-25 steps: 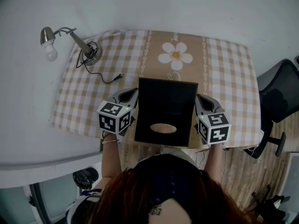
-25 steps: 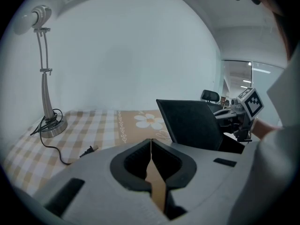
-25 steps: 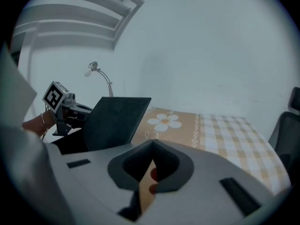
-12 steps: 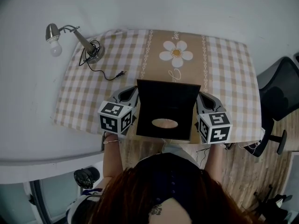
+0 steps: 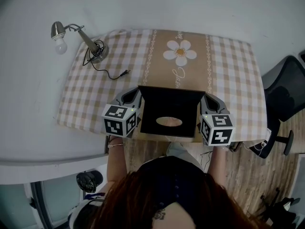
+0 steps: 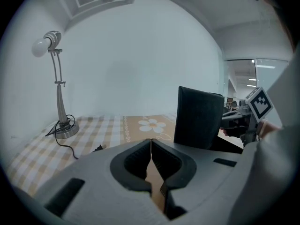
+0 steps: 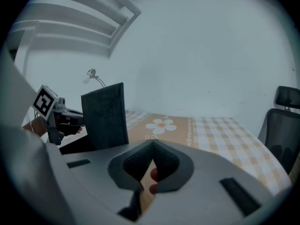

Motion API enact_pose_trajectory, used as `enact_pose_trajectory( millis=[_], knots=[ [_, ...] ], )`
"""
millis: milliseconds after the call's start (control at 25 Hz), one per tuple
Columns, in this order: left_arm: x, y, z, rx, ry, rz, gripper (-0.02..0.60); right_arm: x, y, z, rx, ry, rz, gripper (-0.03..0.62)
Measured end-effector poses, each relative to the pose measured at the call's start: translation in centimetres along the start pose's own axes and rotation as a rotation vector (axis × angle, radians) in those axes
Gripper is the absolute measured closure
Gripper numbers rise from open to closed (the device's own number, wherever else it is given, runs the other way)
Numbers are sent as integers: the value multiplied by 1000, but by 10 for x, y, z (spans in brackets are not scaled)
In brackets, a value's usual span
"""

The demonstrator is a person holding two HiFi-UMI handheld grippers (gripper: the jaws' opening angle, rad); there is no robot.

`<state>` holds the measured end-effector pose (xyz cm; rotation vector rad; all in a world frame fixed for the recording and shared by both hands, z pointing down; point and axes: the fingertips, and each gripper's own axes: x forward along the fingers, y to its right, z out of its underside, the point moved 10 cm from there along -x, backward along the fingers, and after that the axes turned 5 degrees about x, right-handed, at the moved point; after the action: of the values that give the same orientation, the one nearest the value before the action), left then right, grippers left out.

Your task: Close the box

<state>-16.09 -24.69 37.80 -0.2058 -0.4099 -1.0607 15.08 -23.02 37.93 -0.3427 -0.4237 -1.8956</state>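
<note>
A black box [image 5: 169, 106] with an oval hole [image 5: 168, 122] in its raised lid stands at the near edge of the checked tablecloth [image 5: 228, 66]. From the sides, the lid is an upright dark panel [image 6: 199, 118] [image 7: 105, 116]. My left gripper [image 5: 136, 99] is against the box's left side and my right gripper [image 5: 204, 100] against its right side. In the left gripper view the jaws [image 6: 151, 142] are shut on a brown cardboard edge [image 6: 154, 182]. In the right gripper view the jaws [image 7: 151, 149] are likewise shut on brown cardboard [image 7: 146, 191].
A desk lamp [image 5: 78, 35] with its loose cable [image 5: 112, 74] stands at the table's far left corner. A black office chair [image 5: 286, 87] is off the table's right side. The cloth has a daisy print [image 5: 180, 54] beyond the box.
The black lid looks shorter from above than before; its near edge has drawn away from me. Both grippers have stayed at the box's sides.
</note>
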Motion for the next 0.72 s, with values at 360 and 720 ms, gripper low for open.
enact_pose_trajectory(
  millis=[360, 720],
  knots=[
    [-10, 8, 4, -48, -4, -45, 552, -10, -6, 6, 56, 0, 59, 577],
    [-19, 15, 12, -69, -15, -82, 552, -18, -13, 13, 68, -11, 95, 577]
  ],
)
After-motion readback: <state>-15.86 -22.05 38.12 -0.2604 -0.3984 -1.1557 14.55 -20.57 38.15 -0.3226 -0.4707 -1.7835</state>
